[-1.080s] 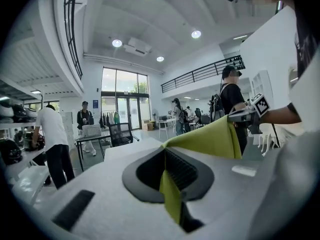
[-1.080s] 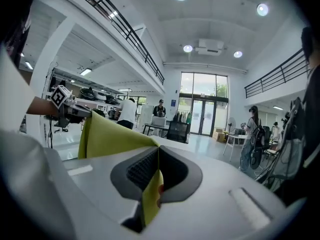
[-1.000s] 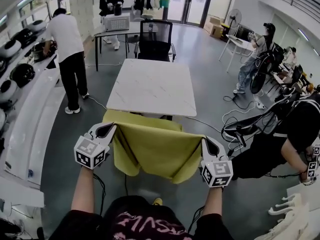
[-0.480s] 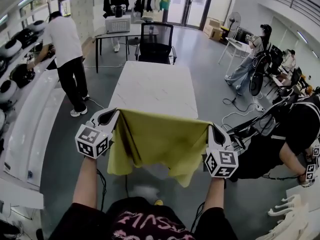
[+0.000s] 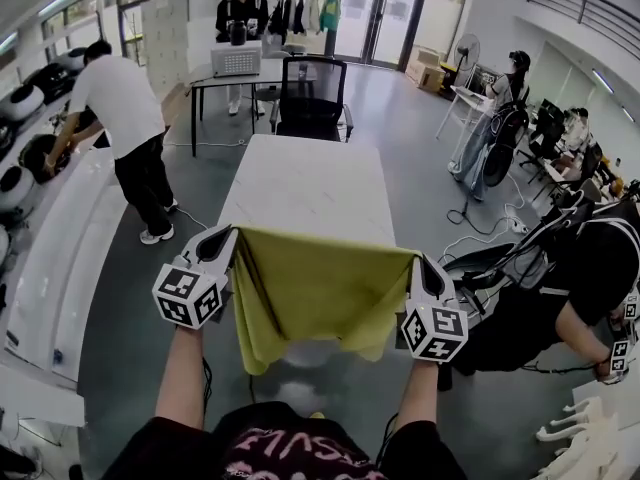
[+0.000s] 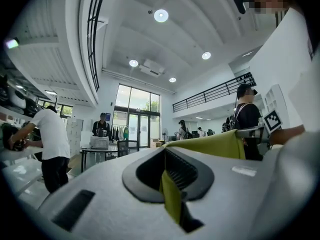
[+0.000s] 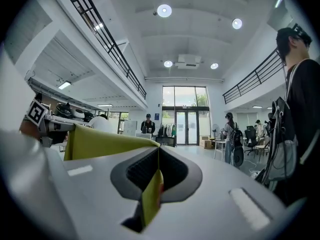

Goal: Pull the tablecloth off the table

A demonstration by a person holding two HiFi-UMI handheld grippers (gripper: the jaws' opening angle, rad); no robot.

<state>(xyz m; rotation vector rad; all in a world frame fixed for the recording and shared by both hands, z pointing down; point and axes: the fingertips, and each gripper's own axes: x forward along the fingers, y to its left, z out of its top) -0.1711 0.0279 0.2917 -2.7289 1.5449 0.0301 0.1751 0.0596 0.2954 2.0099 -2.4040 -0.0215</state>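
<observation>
A yellow-green tablecloth [image 5: 318,290] hangs in the air between my two grippers, stretched at its top edge and clear of the white marble table [image 5: 304,180]. My left gripper [image 5: 226,236] is shut on the cloth's left corner, and a strip of cloth [image 6: 171,198] shows pinched between its jaws. My right gripper [image 5: 418,264] is shut on the right corner, with the cloth [image 7: 151,196] clamped in its jaws. Below the top edge the cloth droops in loose folds in front of the table's near end.
A black office chair [image 5: 310,96] stands at the table's far end. A person in a white shirt [image 5: 120,98] bends over the long white counter [image 5: 60,238] on the left. A seated person in black [image 5: 570,288] is close on the right, with cables on the floor.
The cloth has come fully off the table's near edge and is lifted higher. Both grippers rose a little, keeping their hold on the corners.
</observation>
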